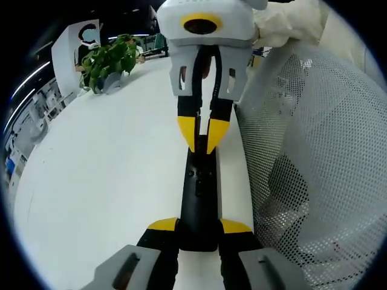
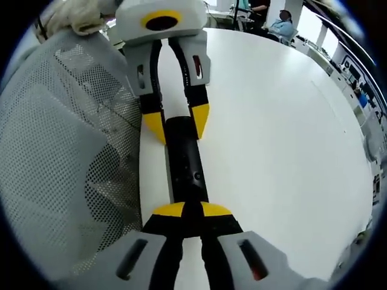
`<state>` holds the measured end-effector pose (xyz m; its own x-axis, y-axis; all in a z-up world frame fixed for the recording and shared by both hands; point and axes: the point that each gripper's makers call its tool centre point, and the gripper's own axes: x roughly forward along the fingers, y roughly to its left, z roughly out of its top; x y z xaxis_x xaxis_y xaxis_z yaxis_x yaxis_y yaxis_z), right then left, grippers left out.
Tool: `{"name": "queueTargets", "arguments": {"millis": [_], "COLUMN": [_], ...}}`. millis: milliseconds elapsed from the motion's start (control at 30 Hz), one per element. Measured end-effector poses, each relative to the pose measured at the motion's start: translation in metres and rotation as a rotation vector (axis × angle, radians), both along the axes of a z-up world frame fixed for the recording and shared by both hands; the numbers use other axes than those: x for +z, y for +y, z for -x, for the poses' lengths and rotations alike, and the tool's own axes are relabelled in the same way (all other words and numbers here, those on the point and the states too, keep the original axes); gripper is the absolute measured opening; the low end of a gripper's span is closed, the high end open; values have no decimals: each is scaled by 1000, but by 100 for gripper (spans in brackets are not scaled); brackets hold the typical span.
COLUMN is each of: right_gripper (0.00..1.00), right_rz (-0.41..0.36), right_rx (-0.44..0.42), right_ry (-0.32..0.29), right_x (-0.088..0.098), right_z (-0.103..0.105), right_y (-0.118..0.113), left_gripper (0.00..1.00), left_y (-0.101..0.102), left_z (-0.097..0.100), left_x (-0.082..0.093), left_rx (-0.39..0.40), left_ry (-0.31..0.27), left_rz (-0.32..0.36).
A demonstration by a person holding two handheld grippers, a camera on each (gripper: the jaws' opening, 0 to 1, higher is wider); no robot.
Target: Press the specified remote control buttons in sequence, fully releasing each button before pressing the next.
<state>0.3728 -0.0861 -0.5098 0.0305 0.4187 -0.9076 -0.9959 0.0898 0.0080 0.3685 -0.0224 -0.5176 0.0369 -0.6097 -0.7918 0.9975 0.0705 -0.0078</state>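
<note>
A slim black remote control (image 1: pixel 198 187) lies lengthwise over the white table (image 1: pixel 109 157). In the left gripper view, my left gripper (image 1: pixel 199 225) is shut on the remote's near end, one yellow-tipped finger on each side. My right gripper (image 1: pixel 201 136) comes in from the top, its yellow tips together and resting on the remote's far end. In the right gripper view the remote (image 2: pixel 186 163) runs away from my right gripper (image 2: pixel 191 209), whose tips meet on its upper face. The left gripper (image 2: pixel 176 125) clamps the other end. Small buttons show on the remote's face.
A white mesh panel (image 1: pixel 314 151) stands close along one side of the remote, also seen as the mesh panel (image 2: pixel 60 139). A potted green plant (image 1: pixel 109 60) sits at the table's far edge. Bare tabletop (image 2: pixel 272 121) spreads on the other side. Seated people (image 2: pixel 281 24) are far off.
</note>
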Motion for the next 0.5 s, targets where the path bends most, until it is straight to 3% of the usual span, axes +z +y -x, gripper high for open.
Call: {"name": "queueTargets", "arguments": {"millis": [267,500], "right_gripper": [5,5], "right_rz": [21,50], "right_rx": [31,92], "right_ry": [-4,-54], "right_x": [0,-2], "right_z": [3,6], "right_y": [1,3], "left_gripper": [25,25], "left_y": [0,-1], "left_z": [1,2], "left_x": [0,0], "left_rx": [0,-4], "left_ry": [1,0], "left_rz": [1,-2]}}
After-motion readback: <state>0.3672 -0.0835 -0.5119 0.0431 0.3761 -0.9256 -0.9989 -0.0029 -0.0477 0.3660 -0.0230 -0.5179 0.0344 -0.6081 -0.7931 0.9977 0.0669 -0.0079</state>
